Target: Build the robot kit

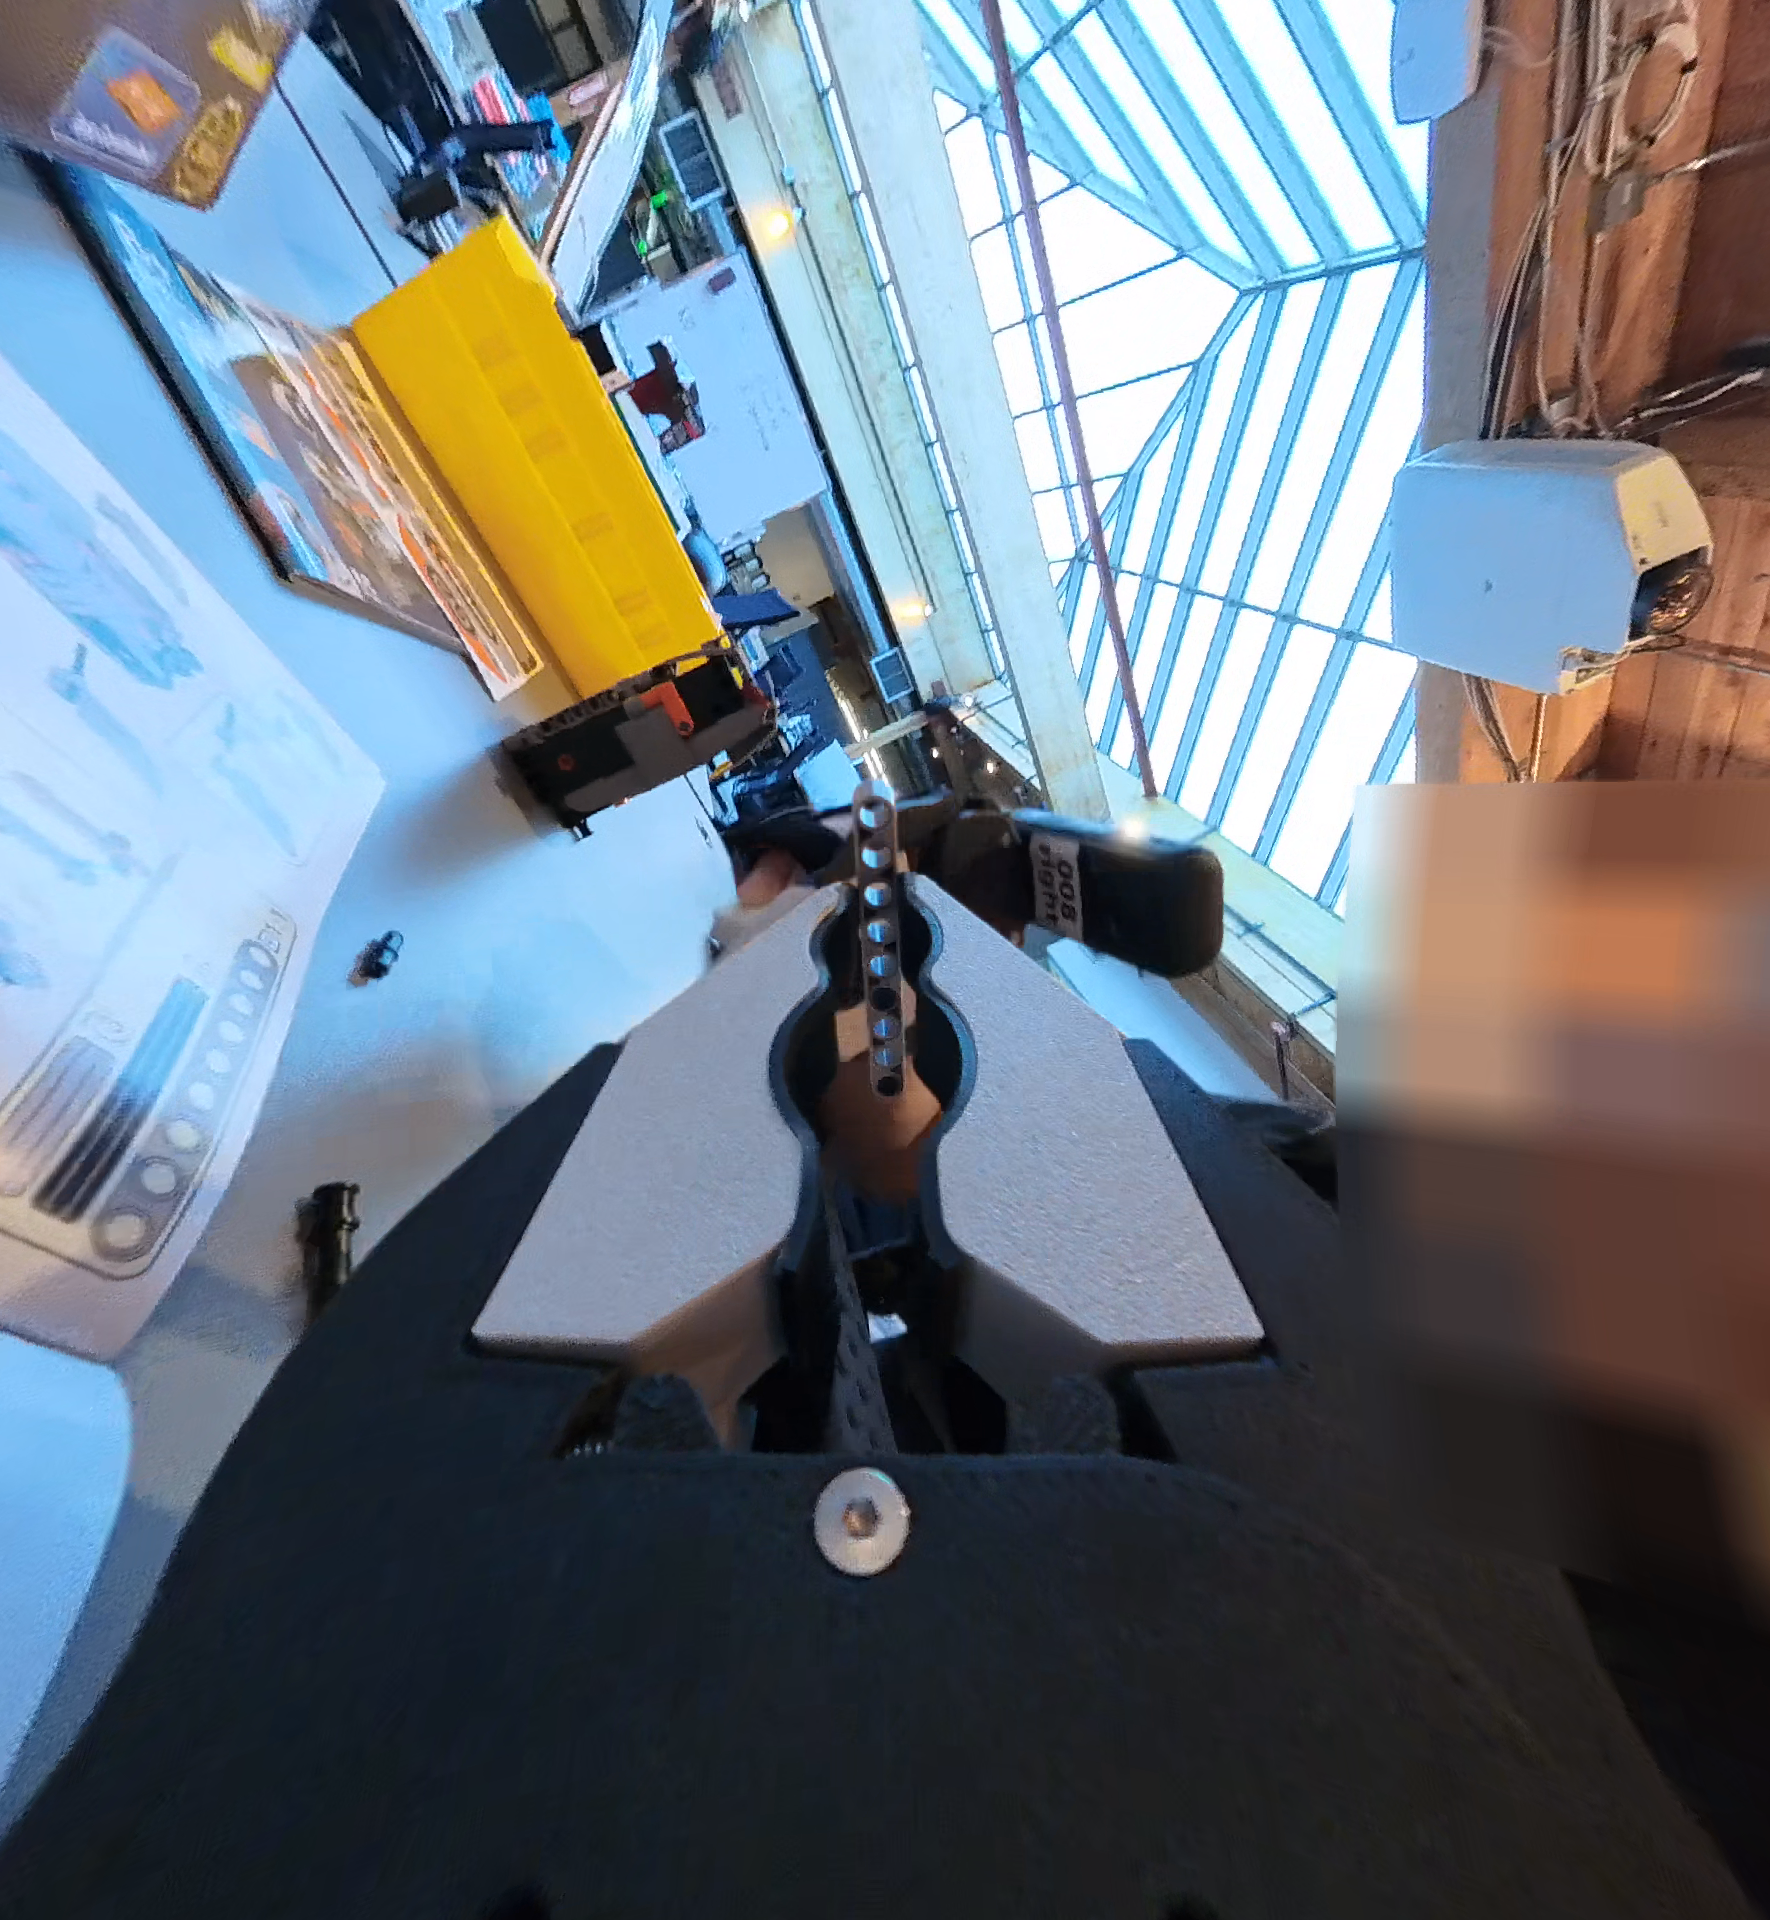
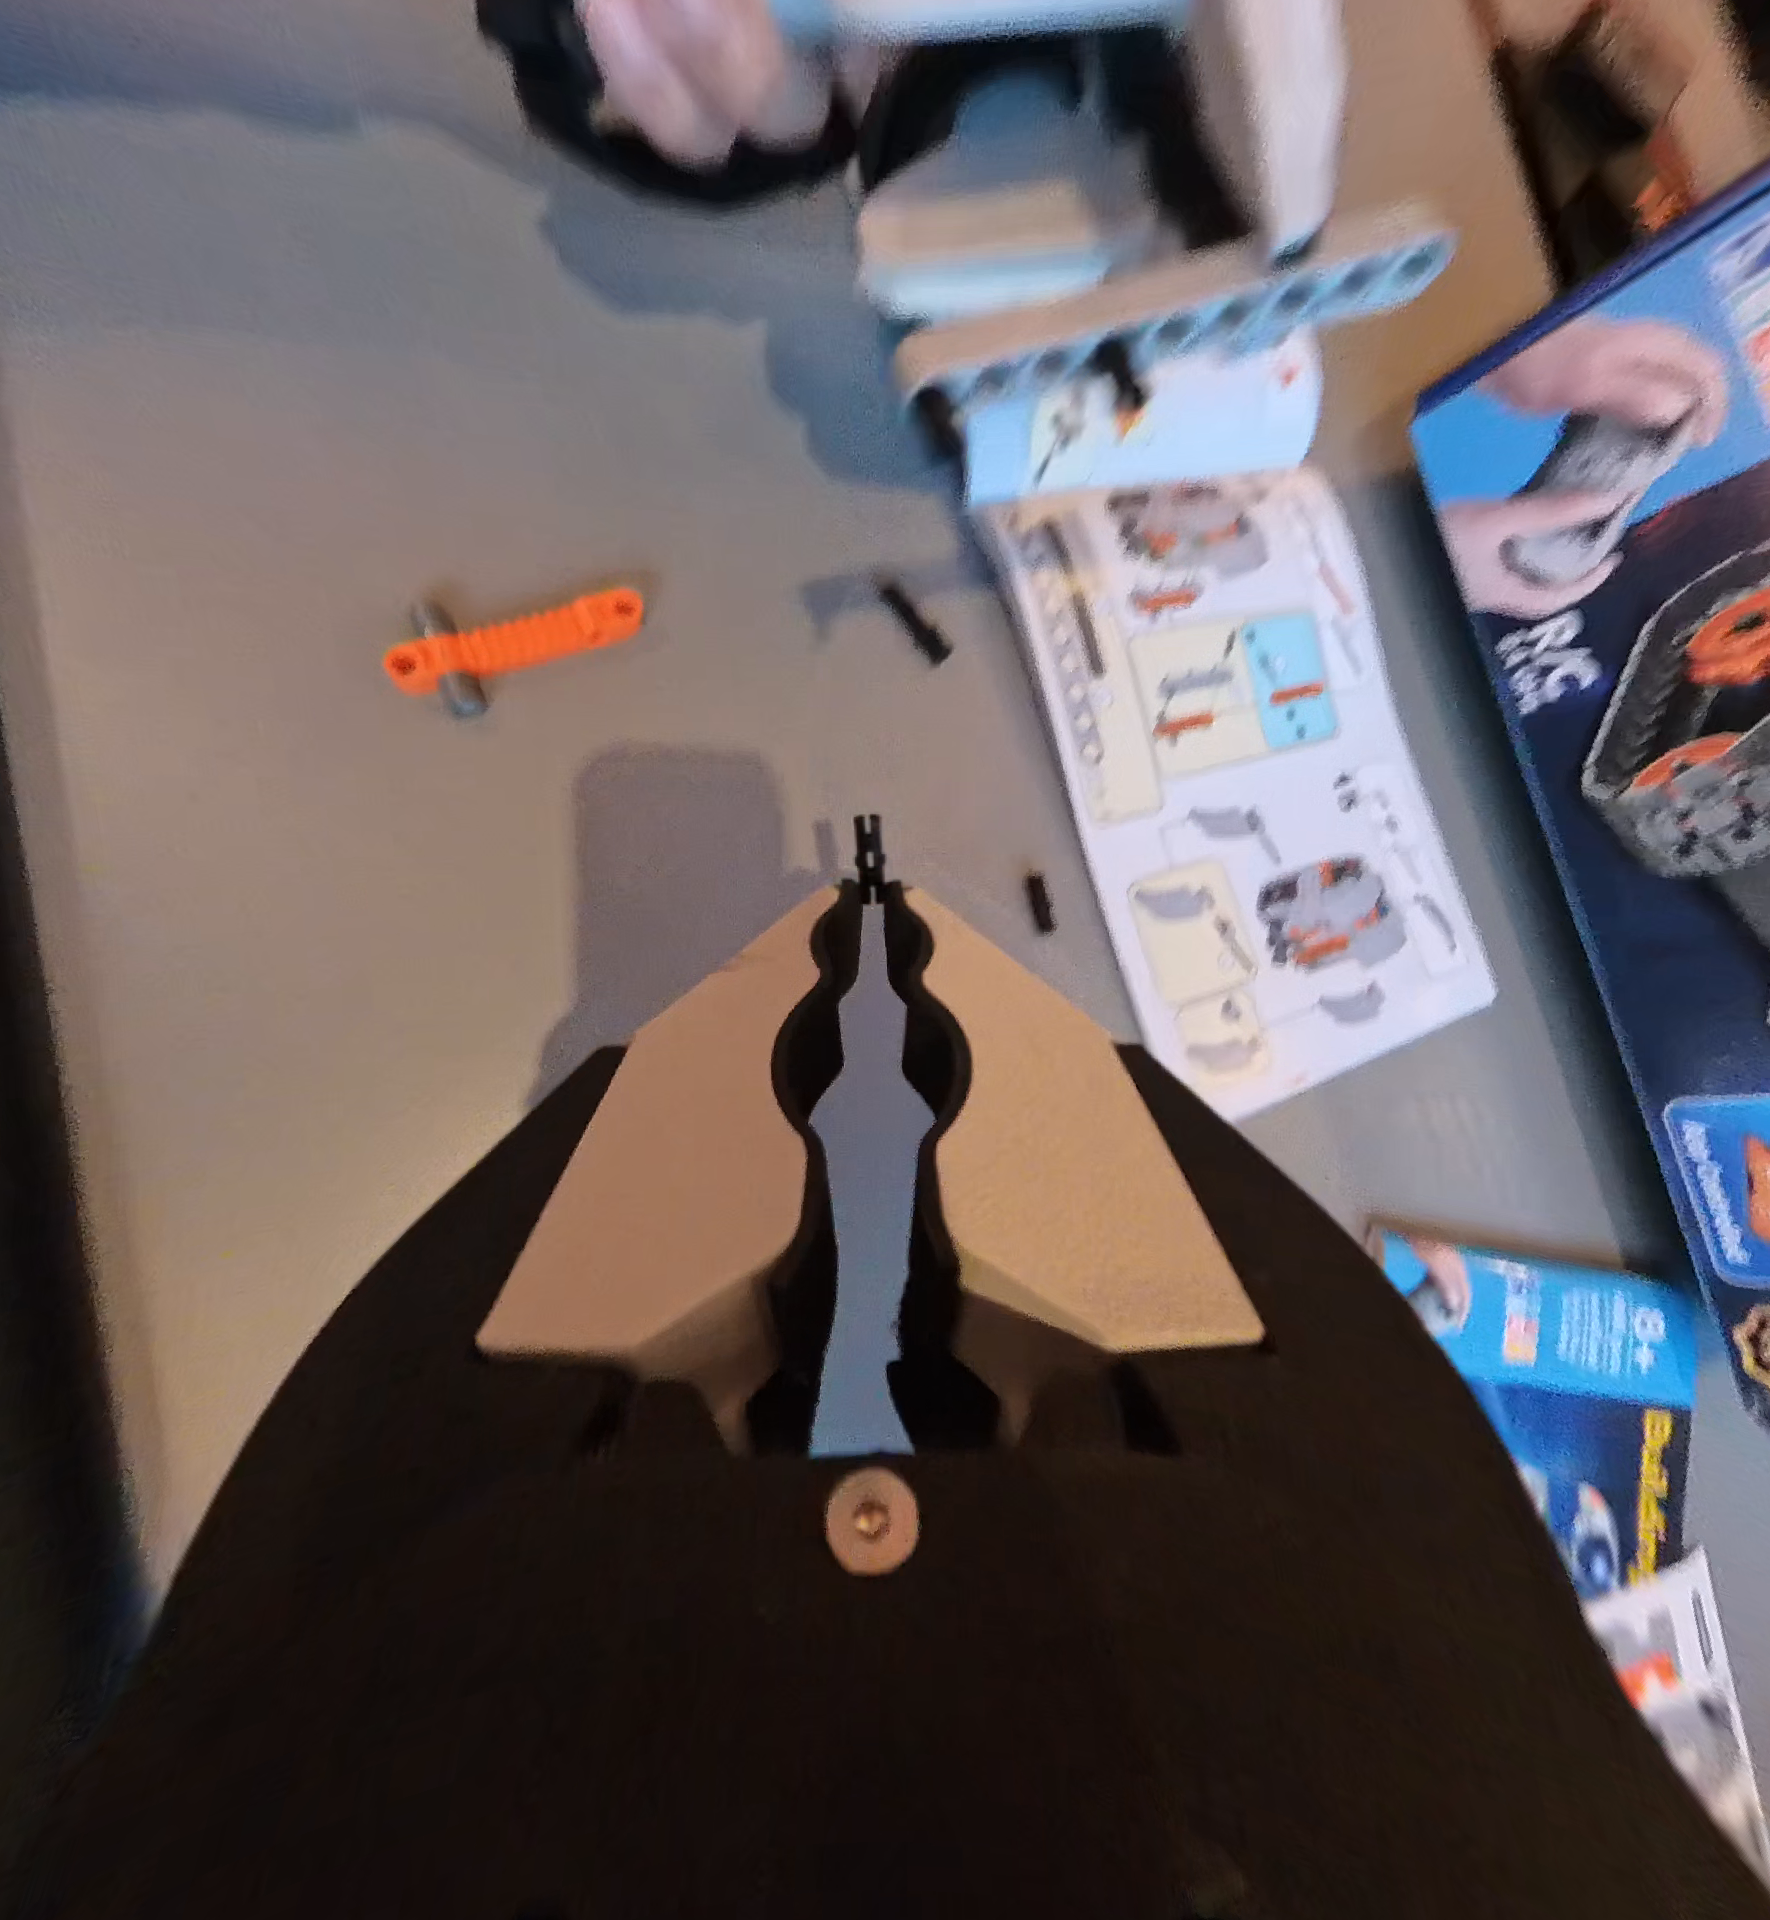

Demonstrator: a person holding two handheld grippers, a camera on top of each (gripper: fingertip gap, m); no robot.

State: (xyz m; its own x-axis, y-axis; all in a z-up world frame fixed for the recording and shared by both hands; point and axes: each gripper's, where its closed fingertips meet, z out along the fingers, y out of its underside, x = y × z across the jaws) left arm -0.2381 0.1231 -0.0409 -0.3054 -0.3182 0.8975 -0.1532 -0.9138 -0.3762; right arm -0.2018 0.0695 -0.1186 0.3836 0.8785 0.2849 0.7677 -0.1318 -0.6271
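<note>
The left tongs grip a grey perforated beam, raised off the surface. The right tongs pinch a small black pin above it.

An orange toothed bar is lying across a grey pin on the grey table, with an instruction sheet sitting beside a blue toy box.
</note>
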